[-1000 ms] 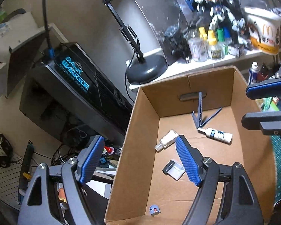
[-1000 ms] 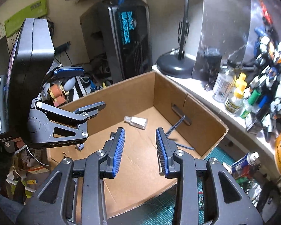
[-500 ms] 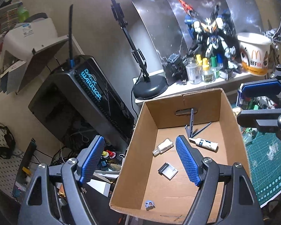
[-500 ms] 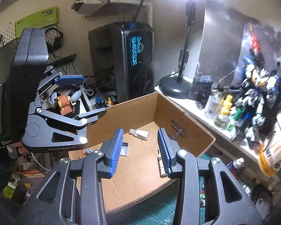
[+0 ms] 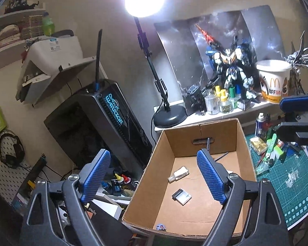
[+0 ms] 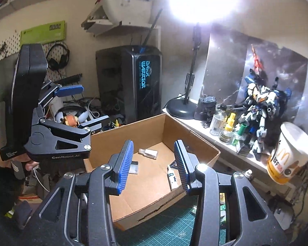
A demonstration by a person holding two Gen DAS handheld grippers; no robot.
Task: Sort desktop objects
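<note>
A black PC tower point(image 5: 104, 131) lettered "DARK WARRIOR" stands beyond the left end of the tabletop, a white printer point(image 5: 51, 61) on a shelf above it. The open cardboard box point(image 5: 244, 143) sits at the tabletop's left edge, on a green cutting mat point(image 5: 293, 180) that covers the surface to its right. Behind the box a white ledge runs along the wall and carries a lit desk lamp point(image 5: 168, 116), a blue-and-white robot model point(image 5: 232, 69), a McDonald's paper cup point(image 5: 274, 82) and a cluster of small paint bottles point(image 5: 219, 102).

The left gripper point(image 5: 154, 176) hangs above the box's left wall, released, its blue pads wide apart with nothing between them. The right gripper point(image 6: 152, 164) hovers over the box's near right corner, also released and empty.

On the box floor lie a small clear bottle point(image 5: 178, 173) near the middle, a flat clear case with a dark end point(image 5: 181, 196) nearer the front, a white glue tube point(image 6: 172, 179) by the right wall, dark plastic rods point(image 5: 221, 156) leaning toward the back wall, and a tiny blue part point(image 5: 160, 227) in the front left corner. Loose tools and tubes point(image 5: 271, 149) clutter the mat right of the box.
</note>
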